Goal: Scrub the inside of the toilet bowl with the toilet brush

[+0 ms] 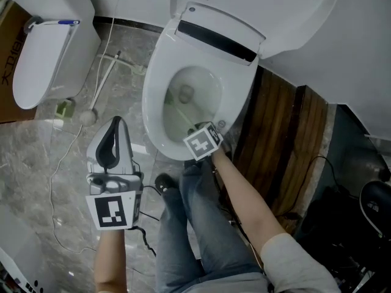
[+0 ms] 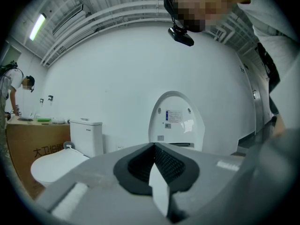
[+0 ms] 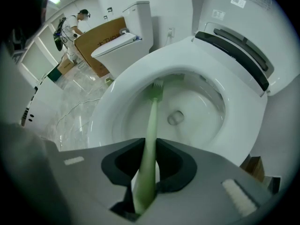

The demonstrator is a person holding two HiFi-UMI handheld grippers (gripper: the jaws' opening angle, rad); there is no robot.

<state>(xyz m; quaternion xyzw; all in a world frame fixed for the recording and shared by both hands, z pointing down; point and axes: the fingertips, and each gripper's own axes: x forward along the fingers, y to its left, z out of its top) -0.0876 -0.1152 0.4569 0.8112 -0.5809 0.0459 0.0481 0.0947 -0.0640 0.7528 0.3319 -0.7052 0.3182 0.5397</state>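
Observation:
The white toilet (image 1: pixel 160 72) stands with its lid raised, its bowl (image 3: pixel 201 102) holding a little water over the drain (image 3: pixel 175 118). My right gripper (image 1: pixel 194 132) hangs over the near rim, shut on the green toilet brush (image 3: pixel 151 125). The handle runs from between the jaws down into the bowl. The brush head (image 3: pixel 158 83) rests against the far inner wall, left of the drain. The brush handle (image 1: pixel 178 116) also shows faintly inside the bowl. My left gripper (image 1: pixel 116 124) is held off to the left above the floor, shut and empty (image 2: pixel 154 146).
A second toilet (image 1: pixel 43 60) with closed lid stands at the left beside a cardboard box (image 1: pixel 7 72). Thin cables (image 1: pixel 64 163) trail over the marble floor. Dark wood planks (image 1: pixel 275 133) lie right of the toilet. The person's legs (image 1: pixel 195 224) stand before the bowl.

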